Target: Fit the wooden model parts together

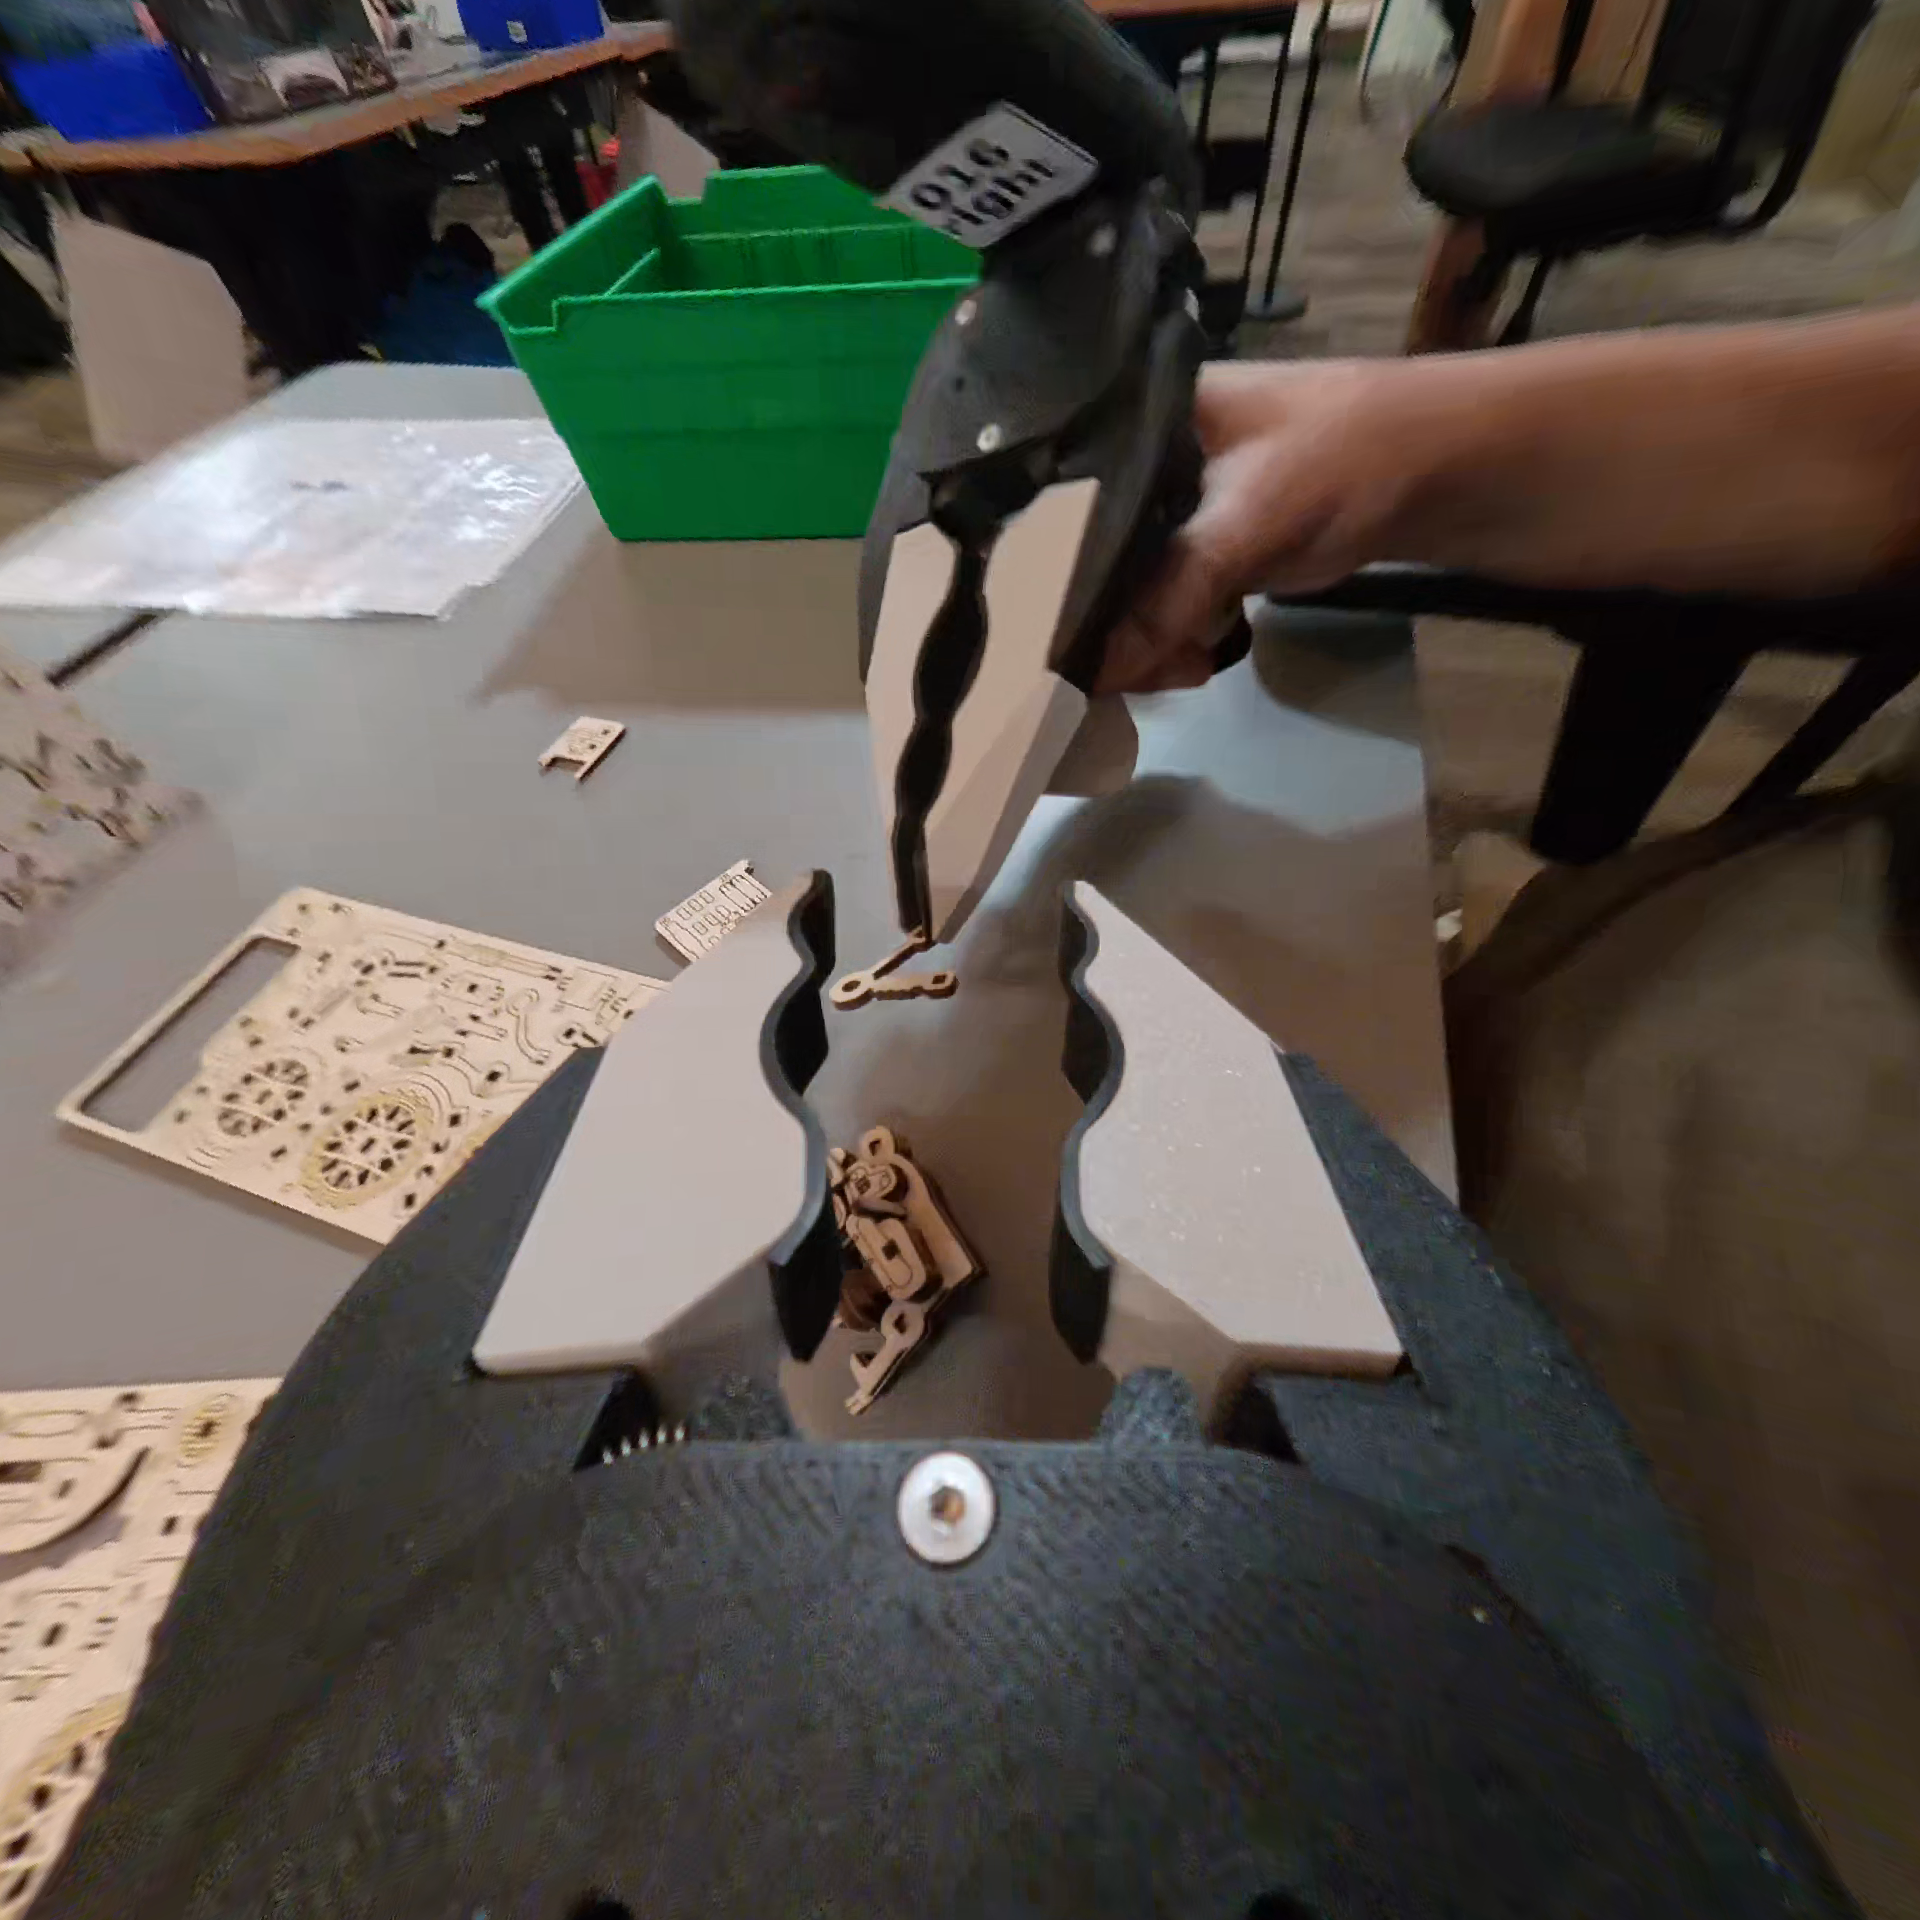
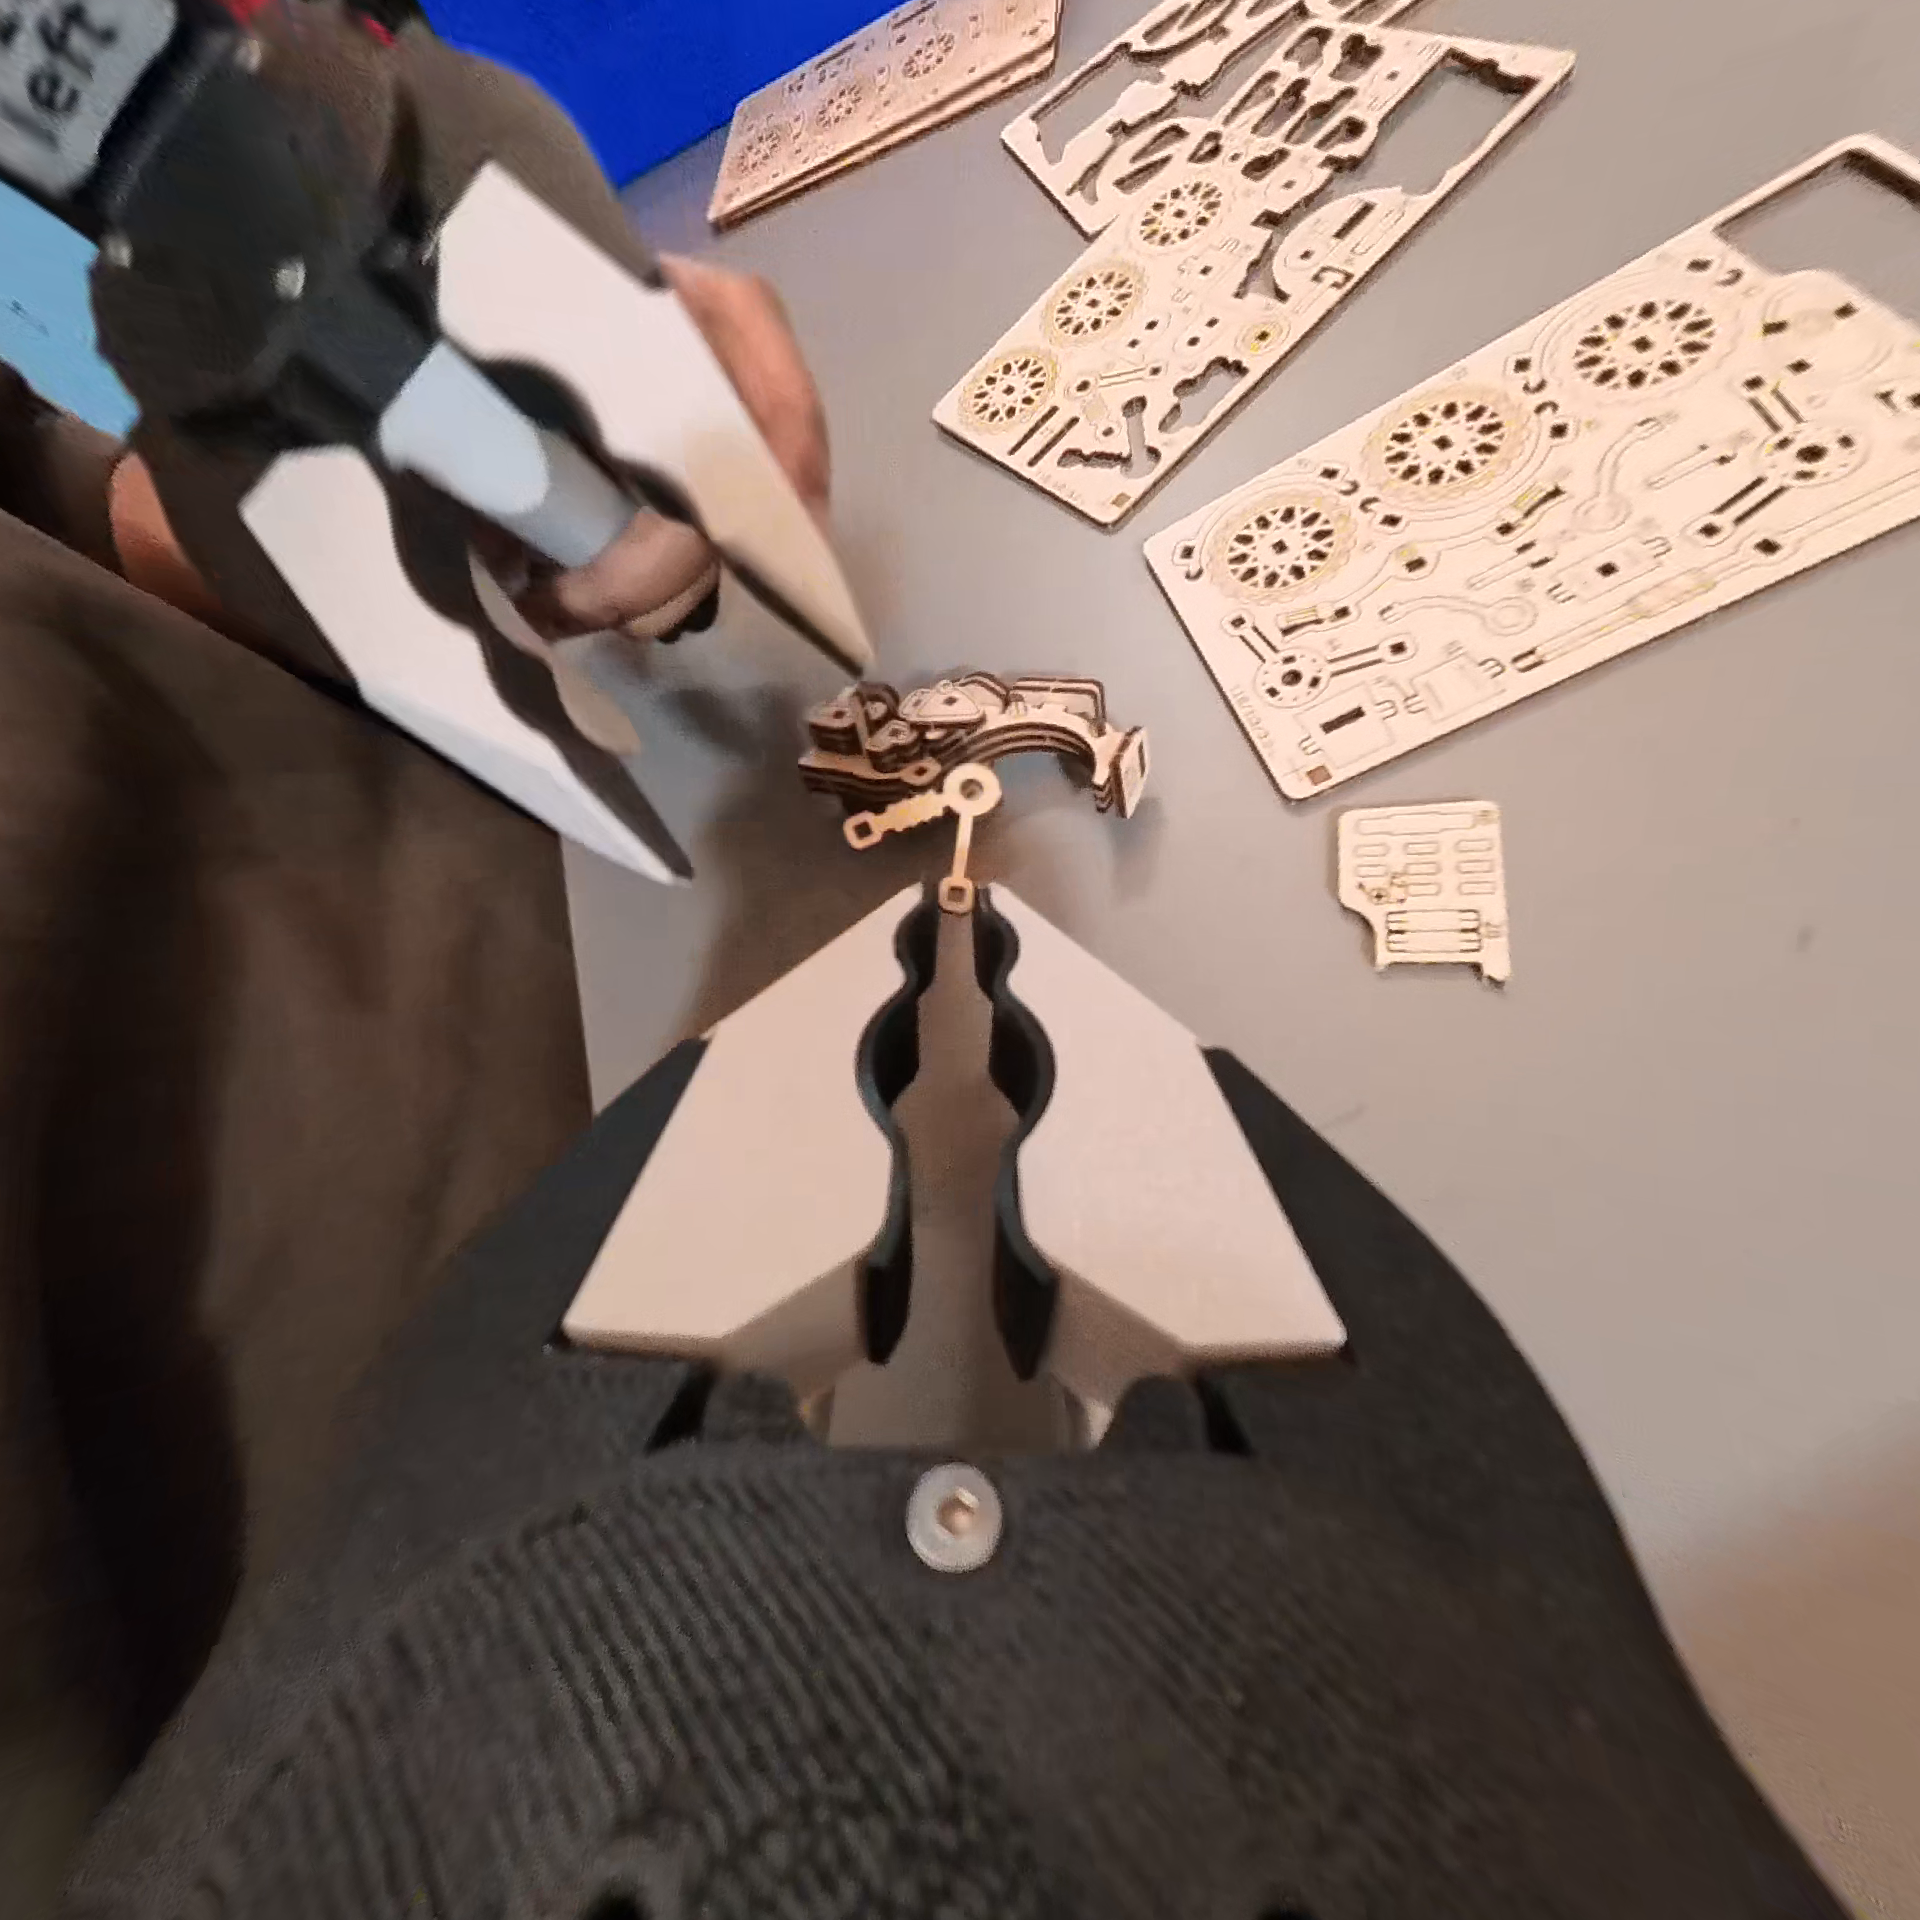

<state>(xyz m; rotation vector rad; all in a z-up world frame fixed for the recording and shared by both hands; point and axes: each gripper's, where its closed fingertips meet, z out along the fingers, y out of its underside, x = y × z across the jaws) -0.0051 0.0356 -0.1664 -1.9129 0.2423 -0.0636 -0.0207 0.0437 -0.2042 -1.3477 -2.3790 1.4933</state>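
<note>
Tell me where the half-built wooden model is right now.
The half-built wooden model lies on the grey table, beneath the open left gripper and just beyond the small linkage piece pinched by the right gripper.

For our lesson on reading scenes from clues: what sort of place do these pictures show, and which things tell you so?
Probably a shared workshop or lab. A grey worktable carries laser-cut wooden part sheets and a green storage bin; behind it stands a long bench with blue bins.

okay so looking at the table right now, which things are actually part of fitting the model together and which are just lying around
In use:
right tongs, shut on the small V-shaped wooden link
part-built wooden model
left tongs, open over the model

Lying about:
green bin
clear plastic bag
wooden part sheets, not touched now
small loose wooden plate
</note>
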